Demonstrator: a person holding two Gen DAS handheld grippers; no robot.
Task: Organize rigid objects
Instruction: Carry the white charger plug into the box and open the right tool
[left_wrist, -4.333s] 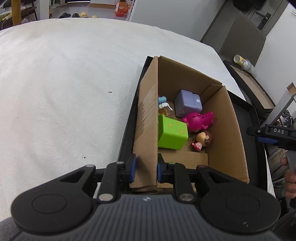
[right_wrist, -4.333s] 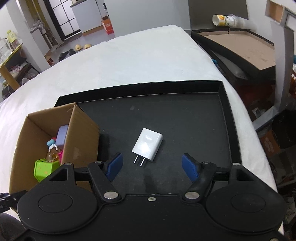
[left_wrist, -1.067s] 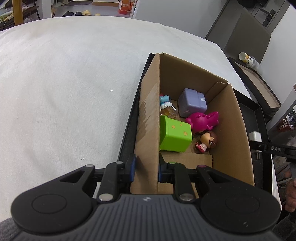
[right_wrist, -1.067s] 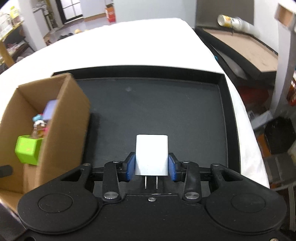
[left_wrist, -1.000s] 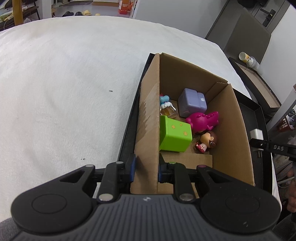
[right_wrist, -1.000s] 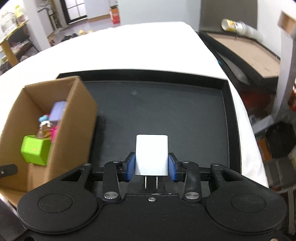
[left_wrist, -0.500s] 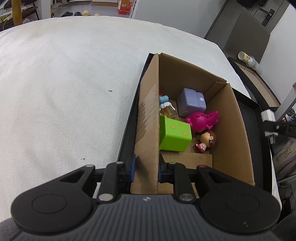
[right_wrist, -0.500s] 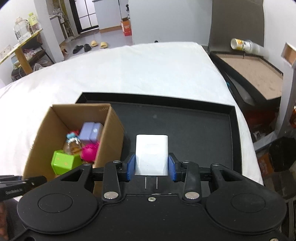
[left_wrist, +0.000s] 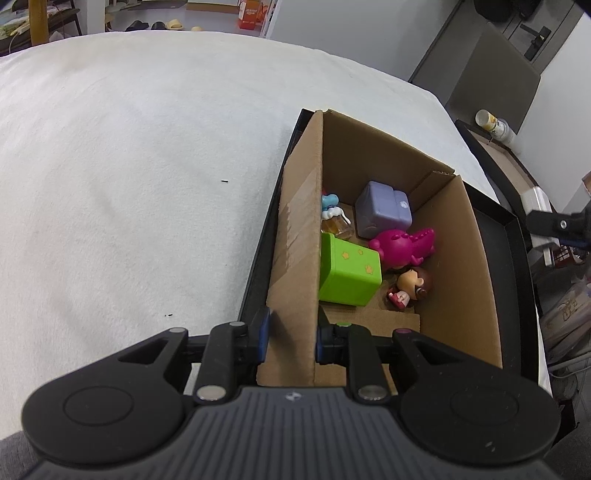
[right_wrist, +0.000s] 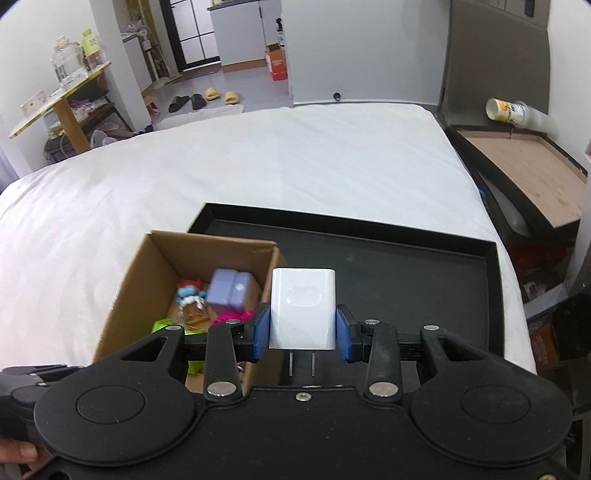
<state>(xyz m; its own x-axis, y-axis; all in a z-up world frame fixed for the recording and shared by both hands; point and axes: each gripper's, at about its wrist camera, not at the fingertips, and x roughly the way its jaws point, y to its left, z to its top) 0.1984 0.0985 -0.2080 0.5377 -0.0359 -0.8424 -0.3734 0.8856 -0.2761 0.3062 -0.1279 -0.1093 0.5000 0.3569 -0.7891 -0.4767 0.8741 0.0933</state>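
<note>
My right gripper (right_wrist: 302, 328) is shut on a white charger plug (right_wrist: 303, 308), held in the air above the black tray (right_wrist: 406, 258), just right of the cardboard box (right_wrist: 140, 266). The plug also shows at the right edge of the left wrist view (left_wrist: 537, 201). My left gripper (left_wrist: 290, 338) is shut on the near left wall of the cardboard box (left_wrist: 295, 240). Inside the box lie a green cube (left_wrist: 349, 271), a purple block (left_wrist: 384, 210), a pink dinosaur (left_wrist: 404, 245), a small doll (left_wrist: 412, 288) and a small bottle (left_wrist: 334, 223).
The tray and box rest on a white cloth-covered surface (left_wrist: 129, 166). A second tray with a brown bottom (right_wrist: 528, 158) and a paper cup (right_wrist: 513, 110) stands beyond the right edge. Room furniture and slippers are in the background.
My right gripper closed on the plug, lifted it off the tray and carried it up and left toward the box. My left gripper has kept its grip on the box wall.
</note>
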